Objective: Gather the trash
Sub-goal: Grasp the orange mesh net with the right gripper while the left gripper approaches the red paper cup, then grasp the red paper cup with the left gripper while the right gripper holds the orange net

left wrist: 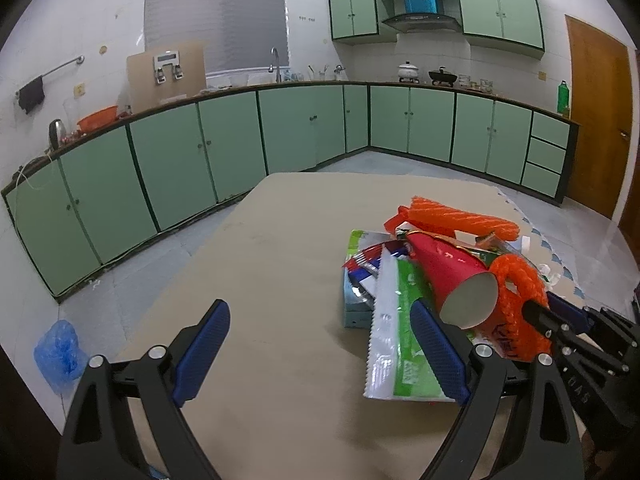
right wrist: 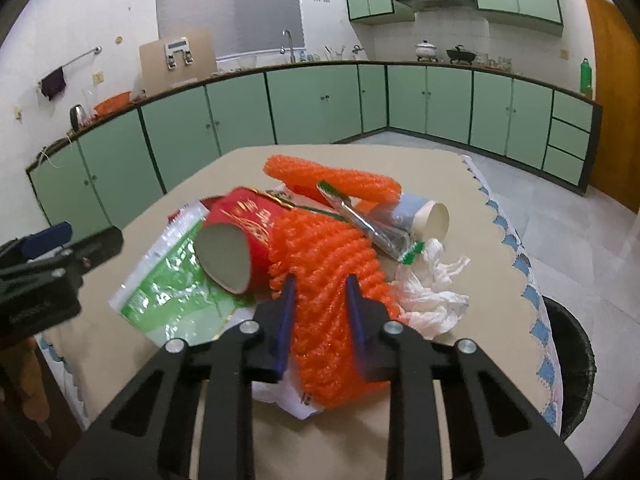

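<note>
A heap of trash lies on the beige table: a red paper cup on its side, a green-and-white wrapper, orange foam netting and other packets. My left gripper is open and empty, just left of the heap. In the right wrist view my right gripper is shut on an orange foam net at the heap's near side. Beside it lie the red cup, the green wrapper, a white paper cup and a crumpled white tissue.
A black bin stands right of the table, below its edge. A blue plastic bag lies on the floor to the left. Green kitchen cabinets run along the walls, and a brown door is at the right.
</note>
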Tool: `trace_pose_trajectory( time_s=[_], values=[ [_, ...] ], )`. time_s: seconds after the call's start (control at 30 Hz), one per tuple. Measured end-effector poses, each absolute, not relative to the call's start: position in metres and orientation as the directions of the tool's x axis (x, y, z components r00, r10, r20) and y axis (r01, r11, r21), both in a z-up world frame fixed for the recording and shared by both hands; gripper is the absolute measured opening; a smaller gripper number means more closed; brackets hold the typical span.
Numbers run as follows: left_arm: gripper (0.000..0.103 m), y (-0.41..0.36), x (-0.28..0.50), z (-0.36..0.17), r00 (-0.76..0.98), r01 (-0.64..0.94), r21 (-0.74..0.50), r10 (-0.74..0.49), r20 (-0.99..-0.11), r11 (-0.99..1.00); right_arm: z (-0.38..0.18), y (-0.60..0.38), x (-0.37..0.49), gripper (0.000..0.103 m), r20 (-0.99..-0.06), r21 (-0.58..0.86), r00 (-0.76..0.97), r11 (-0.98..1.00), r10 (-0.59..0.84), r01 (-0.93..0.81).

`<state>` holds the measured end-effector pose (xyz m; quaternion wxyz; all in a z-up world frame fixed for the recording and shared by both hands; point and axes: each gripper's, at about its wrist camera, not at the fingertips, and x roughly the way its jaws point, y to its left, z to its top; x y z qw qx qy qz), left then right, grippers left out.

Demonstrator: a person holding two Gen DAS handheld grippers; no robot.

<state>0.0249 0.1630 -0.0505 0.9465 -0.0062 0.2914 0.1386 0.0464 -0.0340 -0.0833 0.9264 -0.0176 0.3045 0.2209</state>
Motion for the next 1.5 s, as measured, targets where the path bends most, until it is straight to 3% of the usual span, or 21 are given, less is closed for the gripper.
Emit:
trace_pose_trajectory(
  time_s=[0.4,0.73,1.03,1.27,1.5],
  values=[
    [0.090,0.138,0.028,-0.042,0.817,-0.202,0.046,0.194,-0.542,0.978,-0.035,-0.067,0.039,0.014,-0.449,0.141,0.789,0.906,0.418,-0.400],
    [0.090,0.101,0.059,-0.049,0.826,-0.106,0.041,0.111,-0.553,0.993,-0.054,-0.103,0.048,0.014,-0.487,0.106,0.820,0.952,0.302,-0.288],
    [0.089,0.081,0.089,-0.062,0.805,-0.062,0.044,0.076,-0.588,0.997,-0.063,-0.115,0.060,0.014,-0.504,0.126,0.813,0.956,0.292,-0.265],
    [0.057,0.071,0.102,-0.083,0.757,-0.017,0.022,0.027,-0.653,1.000,-0.067,-0.116,0.064,0.014,-0.513,0.146,0.806,0.955,0.295,-0.257],
    [0.054,0.062,0.098,-0.087,0.761,-0.012,0.037,0.033,-0.648,0.999,-0.070,-0.123,0.066,0.014,-0.523,0.168,0.797,0.953,0.303,-0.252]
  ],
)
